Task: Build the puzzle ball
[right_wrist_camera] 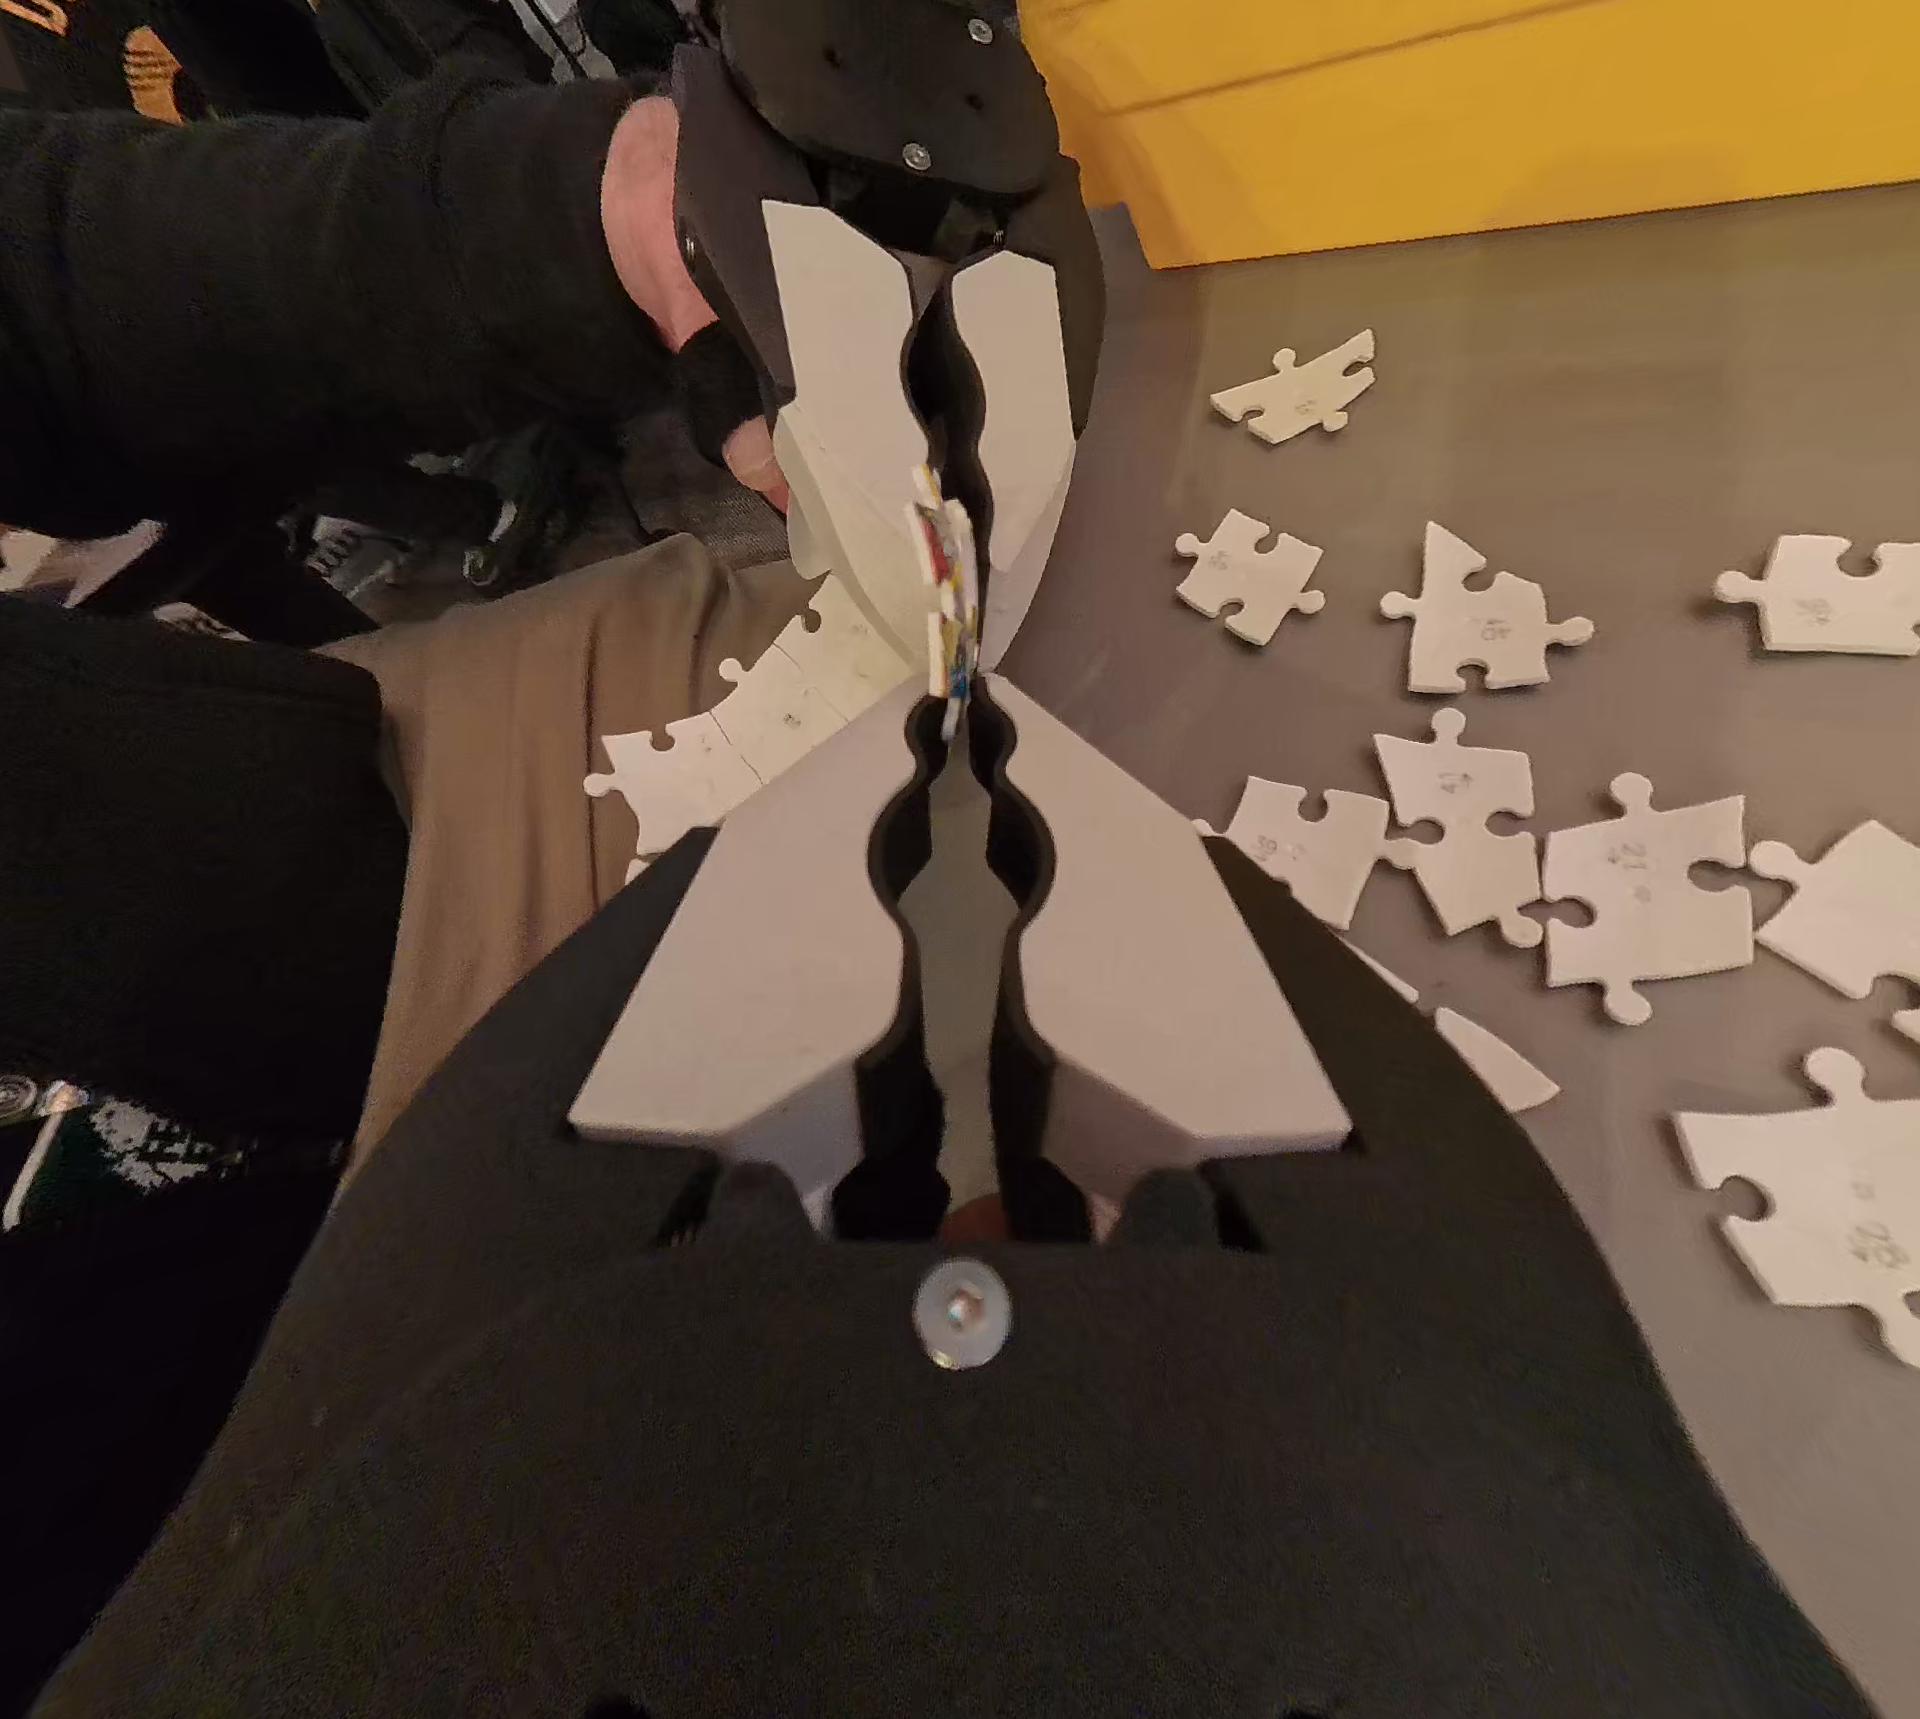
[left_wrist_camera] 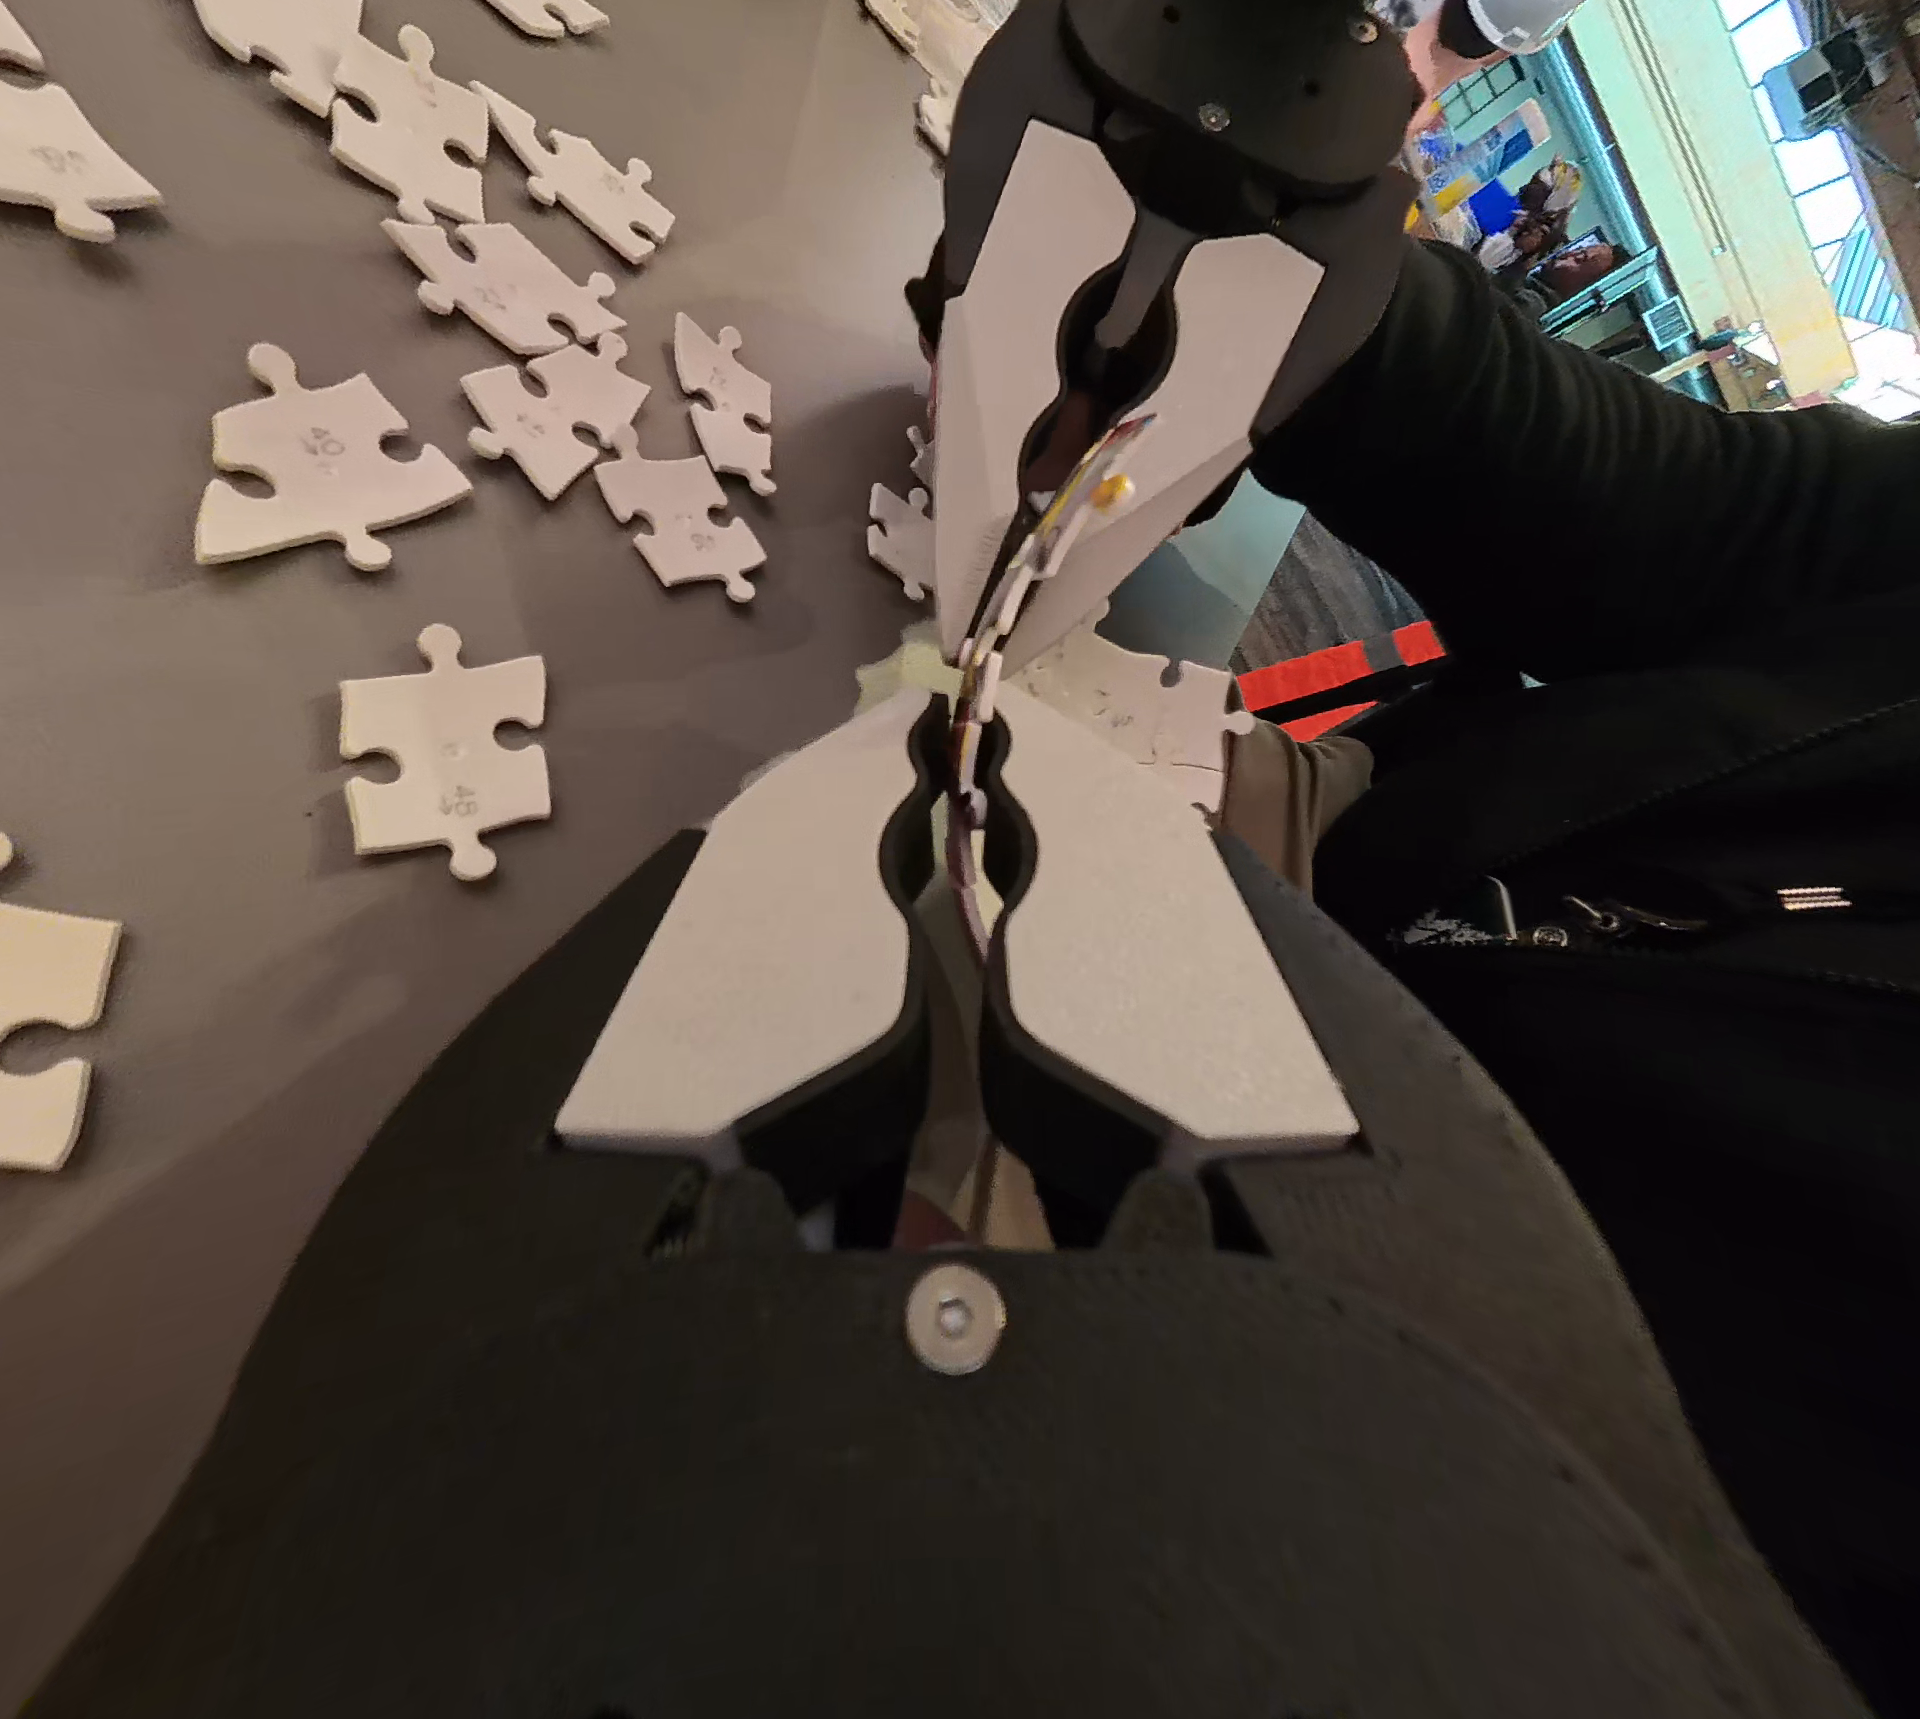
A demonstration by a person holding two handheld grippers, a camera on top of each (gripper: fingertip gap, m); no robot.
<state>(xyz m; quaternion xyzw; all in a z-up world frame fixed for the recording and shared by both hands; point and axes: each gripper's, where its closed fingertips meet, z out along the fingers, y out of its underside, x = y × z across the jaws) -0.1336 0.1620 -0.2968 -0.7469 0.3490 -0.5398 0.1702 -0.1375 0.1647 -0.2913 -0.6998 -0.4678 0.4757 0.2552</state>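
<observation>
My left gripper (left_wrist_camera: 966,713) is shut on a thin puzzle piece (left_wrist_camera: 968,828) seen edge-on, its coloured face just showing. My right gripper (left_wrist_camera: 977,643) comes in from above, tip to tip with it, shut on another coloured piece (left_wrist_camera: 1075,500). In the right wrist view my right gripper (right_wrist_camera: 961,705) meets the left gripper (right_wrist_camera: 958,646), with the edge-on pieces (right_wrist_camera: 951,589) touching between them. A curved white strip of joined pieces (right_wrist_camera: 758,719) spreads out from the meeting point, off the table's edge; it also shows in the left wrist view (left_wrist_camera: 1153,703). I cannot tell which gripper carries the strip.
Several loose white puzzle pieces (left_wrist_camera: 442,750) lie face down on the grey table (left_wrist_camera: 727,713); more loose pieces (right_wrist_camera: 1642,900) show in the right wrist view. A yellow bin (right_wrist_camera: 1455,7) stands at the table's far side. The person's lap (right_wrist_camera: 520,734) is below the grippers. Left and right tips are no more than a few centimetres apart.
</observation>
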